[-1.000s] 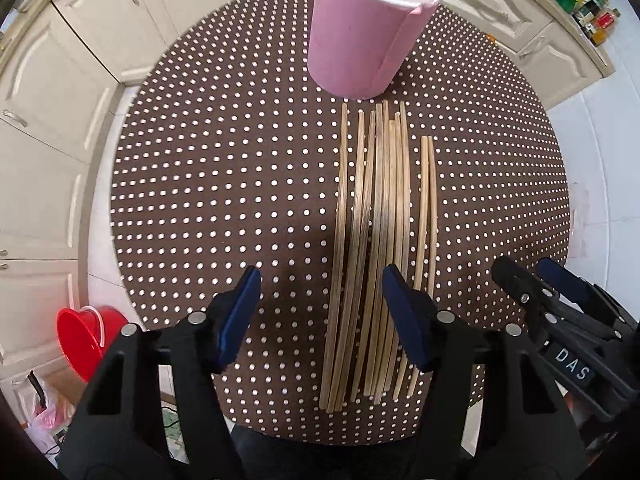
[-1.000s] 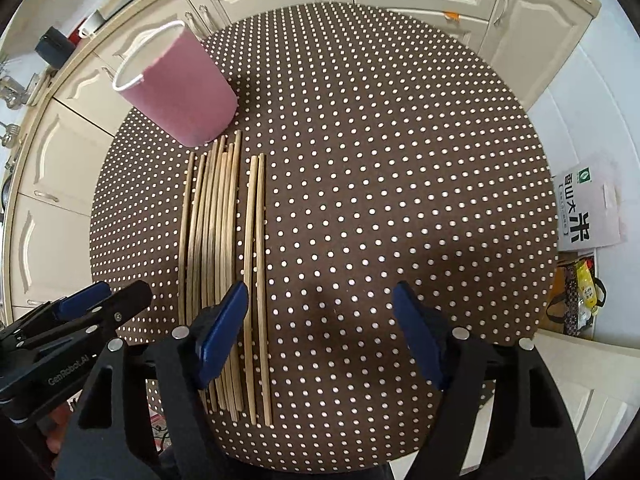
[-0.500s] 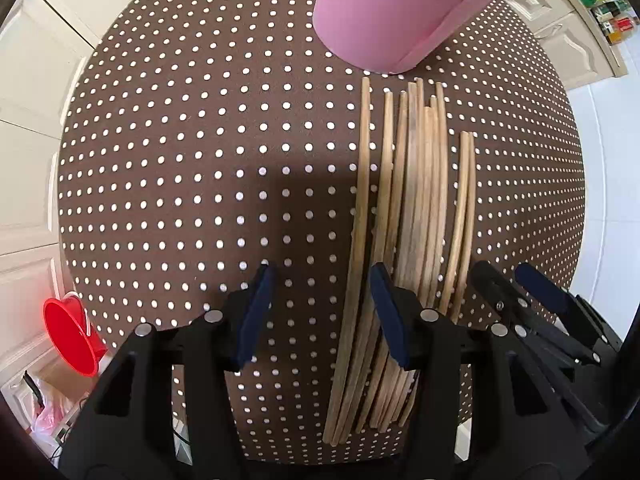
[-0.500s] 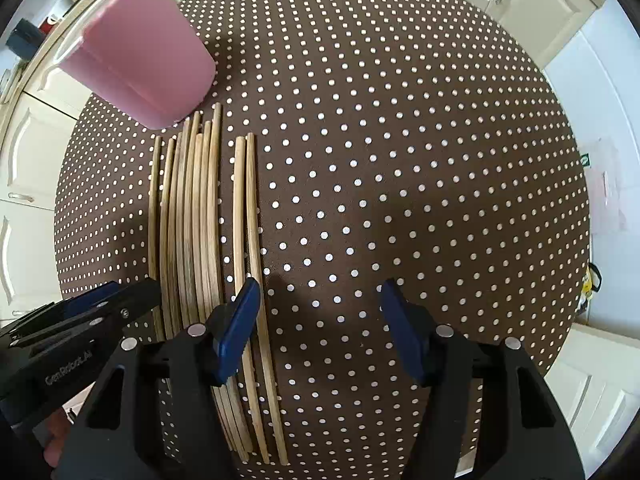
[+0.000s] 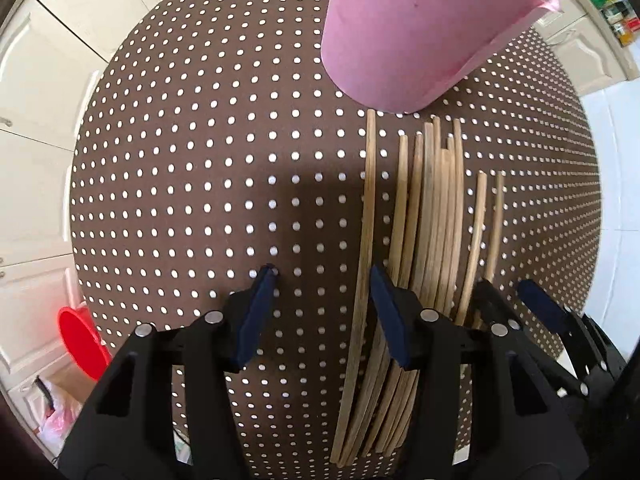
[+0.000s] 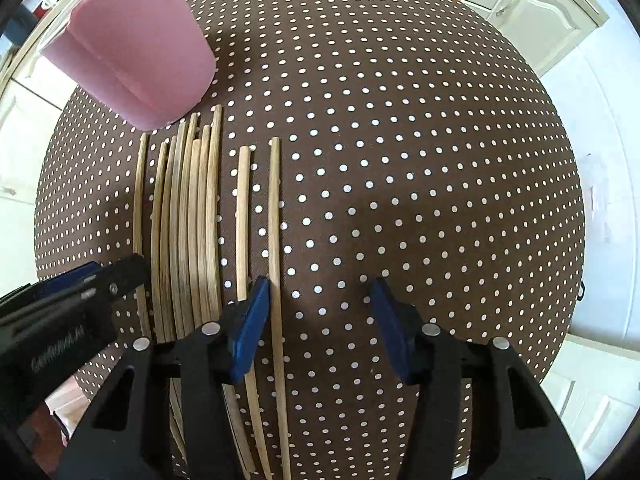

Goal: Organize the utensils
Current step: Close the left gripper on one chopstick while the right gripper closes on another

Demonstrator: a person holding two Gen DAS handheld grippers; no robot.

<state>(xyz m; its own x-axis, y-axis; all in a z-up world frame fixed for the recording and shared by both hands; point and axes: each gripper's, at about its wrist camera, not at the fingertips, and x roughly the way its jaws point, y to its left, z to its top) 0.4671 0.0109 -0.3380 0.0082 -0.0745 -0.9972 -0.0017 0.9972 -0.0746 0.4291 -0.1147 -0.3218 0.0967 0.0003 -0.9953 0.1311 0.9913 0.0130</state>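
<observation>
Several bamboo chopsticks (image 5: 428, 220) lie side by side on a round brown polka-dot table (image 5: 180, 160), pointing at a tall pink cup (image 5: 408, 28). My left gripper (image 5: 322, 280) is open, low over the table; the leftmost chopstick (image 5: 366, 240) runs between its fingers. My right gripper (image 6: 320, 288) is open, with the rightmost chopstick (image 6: 275, 220) just inside its left finger (image 6: 250, 320). The chopsticks (image 6: 188, 220) and cup (image 6: 136, 44) also show in the right wrist view. Each gripper shows at the other view's edge.
Cream kitchen cabinets (image 5: 48, 92) surround the table. A red bucket (image 5: 82, 340) stands on the floor at the lower left. White cabinets (image 6: 552, 12) and floor lie beyond the table's right side.
Both grippers have moved forward and down toward the chopsticks. The outer chopsticks now lie within the open fingers. The cup looms larger.
</observation>
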